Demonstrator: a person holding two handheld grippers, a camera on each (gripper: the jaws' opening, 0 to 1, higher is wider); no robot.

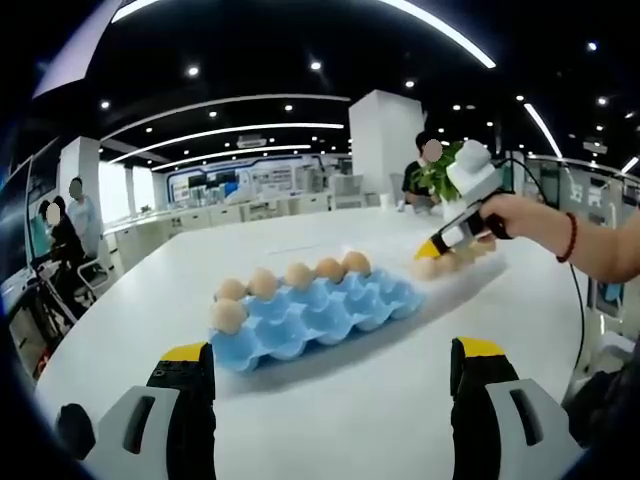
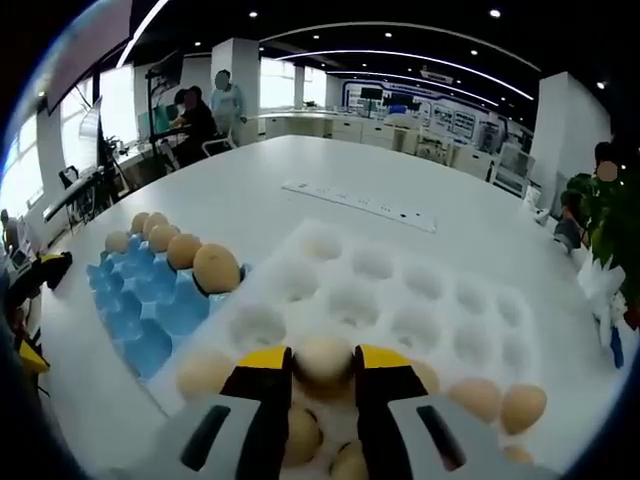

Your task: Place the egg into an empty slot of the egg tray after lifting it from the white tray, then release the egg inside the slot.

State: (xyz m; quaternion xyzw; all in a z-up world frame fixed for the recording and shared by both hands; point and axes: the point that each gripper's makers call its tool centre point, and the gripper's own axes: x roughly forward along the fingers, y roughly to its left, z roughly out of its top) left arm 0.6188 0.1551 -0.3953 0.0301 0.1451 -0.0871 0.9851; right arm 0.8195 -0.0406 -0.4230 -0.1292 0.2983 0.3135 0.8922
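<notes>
My right gripper [image 2: 324, 362] is shut on a pale brown egg [image 2: 323, 352] at the near edge of the white tray [image 2: 400, 300], low among several other eggs [image 2: 478, 398]. Whether the held egg rests in its slot or is raised, I cannot tell. The blue egg tray [image 2: 150, 310] lies just left of the white tray, with eggs [image 2: 217, 268] along one edge and the other slots bare. In the left gripper view the blue tray [image 1: 330, 312] sits ahead, and my left gripper [image 1: 332, 375] hangs wide open over the table before it. Beyond the tray, a hand holds the right gripper [image 1: 440, 243] down at the eggs [image 1: 438, 266].
A white power strip [image 2: 360, 205] lies on the table past the white tray. A green plant [image 1: 435, 170] stands at the table's far side, where a person sits. More people and chairs are off the table's left end [image 1: 60, 240]. The table edge [image 1: 100, 330] curves near the blue tray.
</notes>
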